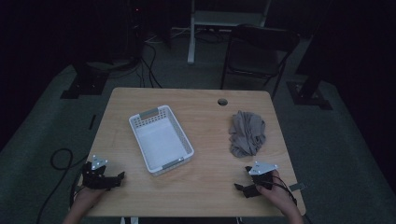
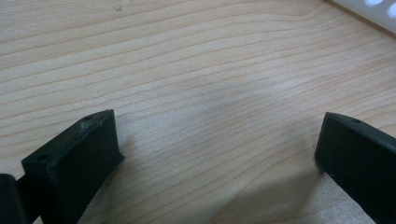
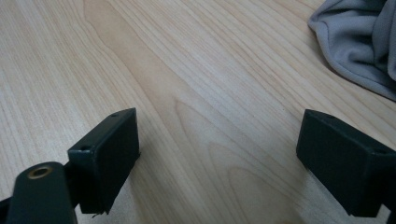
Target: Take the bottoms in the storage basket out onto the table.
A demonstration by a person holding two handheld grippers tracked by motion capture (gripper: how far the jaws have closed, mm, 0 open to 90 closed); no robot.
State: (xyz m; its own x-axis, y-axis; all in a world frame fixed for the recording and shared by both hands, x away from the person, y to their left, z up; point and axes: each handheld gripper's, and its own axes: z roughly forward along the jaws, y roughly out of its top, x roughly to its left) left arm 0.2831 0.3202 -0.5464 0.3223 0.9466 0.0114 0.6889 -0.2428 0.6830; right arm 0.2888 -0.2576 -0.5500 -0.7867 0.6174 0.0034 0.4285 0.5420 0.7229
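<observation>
Crumpled grey cloth soft, w/ perforated white plastic basket on woodgrain table.

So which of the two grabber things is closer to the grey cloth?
The right gripper. It sits just below the crumpled grey cloth; the left gripper is across the table, past the white basket.

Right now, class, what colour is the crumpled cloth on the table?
Grey; the cloth shows best in the right gripper view.

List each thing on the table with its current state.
white basket: upright, empty.
grey cloth: crumpled in a heap, untouched.
left gripper: open, holding nothing, low over the table.
right gripper: open, holding nothing, short of the cloth.
</observation>
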